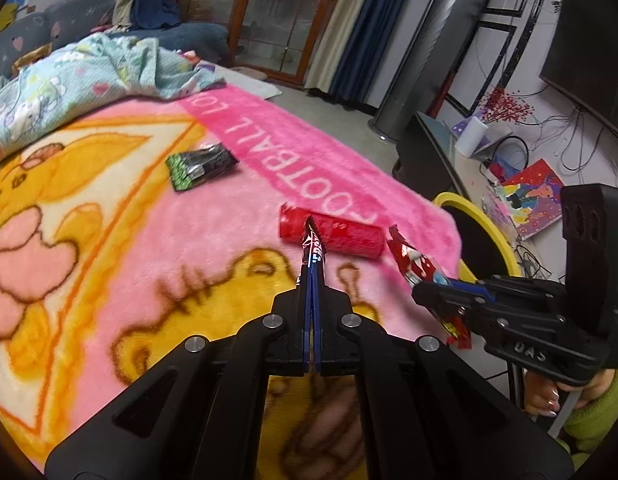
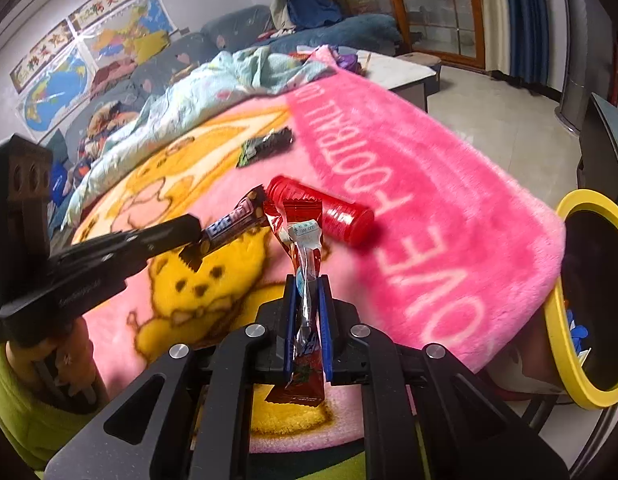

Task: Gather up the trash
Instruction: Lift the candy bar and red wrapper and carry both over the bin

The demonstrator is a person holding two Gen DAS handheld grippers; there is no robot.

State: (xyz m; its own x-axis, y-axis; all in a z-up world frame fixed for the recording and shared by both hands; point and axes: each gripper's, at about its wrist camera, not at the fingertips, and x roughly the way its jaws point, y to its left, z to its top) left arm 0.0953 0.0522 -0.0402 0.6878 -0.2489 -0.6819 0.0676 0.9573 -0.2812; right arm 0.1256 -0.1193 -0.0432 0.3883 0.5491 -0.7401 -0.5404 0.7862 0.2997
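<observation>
My left gripper [image 1: 313, 276] is shut on a dark blue candy-bar wrapper [image 1: 313, 246], held edge-on above the pink blanket. The right wrist view shows the same wrapper [image 2: 233, 220] sticking out of the left gripper [image 2: 197, 236]. My right gripper [image 2: 307, 284] is shut on a red crinkly snack wrapper [image 2: 303, 240] that runs back between its blue pads; the left wrist view shows this wrapper [image 1: 415, 264] in the right gripper [image 1: 425, 292]. A red cylindrical can [image 1: 333, 236] [image 2: 329, 212] lies on its side just beyond both wrappers. Farther back lies a black and green packet [image 1: 201, 164] [image 2: 265, 146].
A yellow-rimmed bin [image 1: 475, 210] [image 2: 565, 344] stands off the blanket's right edge. The pink blanket [image 1: 149, 240] covers the surface, with a crumpled light-blue quilt [image 1: 89, 72] at the back. A person's hands in green sleeves hold both grippers. A cluttered TV stand [image 1: 461, 152] stands beyond the bin.
</observation>
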